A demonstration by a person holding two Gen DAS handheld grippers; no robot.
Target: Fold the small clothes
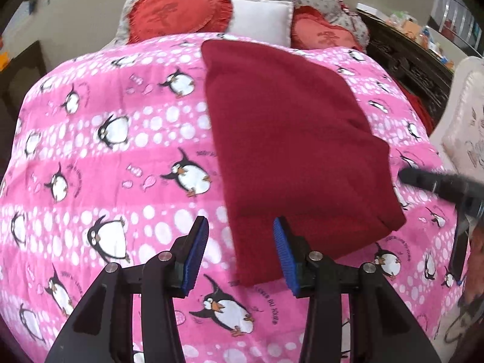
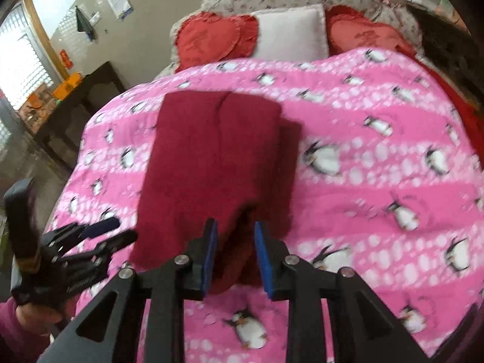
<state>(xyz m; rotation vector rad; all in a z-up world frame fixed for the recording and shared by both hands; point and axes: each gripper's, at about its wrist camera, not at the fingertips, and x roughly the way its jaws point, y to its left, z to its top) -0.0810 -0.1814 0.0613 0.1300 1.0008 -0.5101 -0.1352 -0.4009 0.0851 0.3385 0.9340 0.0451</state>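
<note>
A dark red garment (image 1: 290, 139) lies folded into a long strip on the pink penguin blanket (image 1: 106, 166). My left gripper (image 1: 240, 236) is open and empty, hovering just above the garment's near left corner. In the right wrist view the garment (image 2: 217, 157) lies ahead and my right gripper (image 2: 236, 242) is open over its near edge, with cloth bunched between the pads but not clamped. The left gripper shows at the left of the right wrist view (image 2: 99, 233), and the right gripper's dark fingers (image 1: 423, 178) show at the right of the left wrist view.
Two red heart cushions (image 1: 178, 15) and a white pillow (image 1: 260, 21) lie at the head of the bed. A dark carved cabinet (image 1: 405, 60) stands to the right. A dark side table (image 2: 78, 103) stands to the left. A pale chair (image 1: 469, 115) is at the right.
</note>
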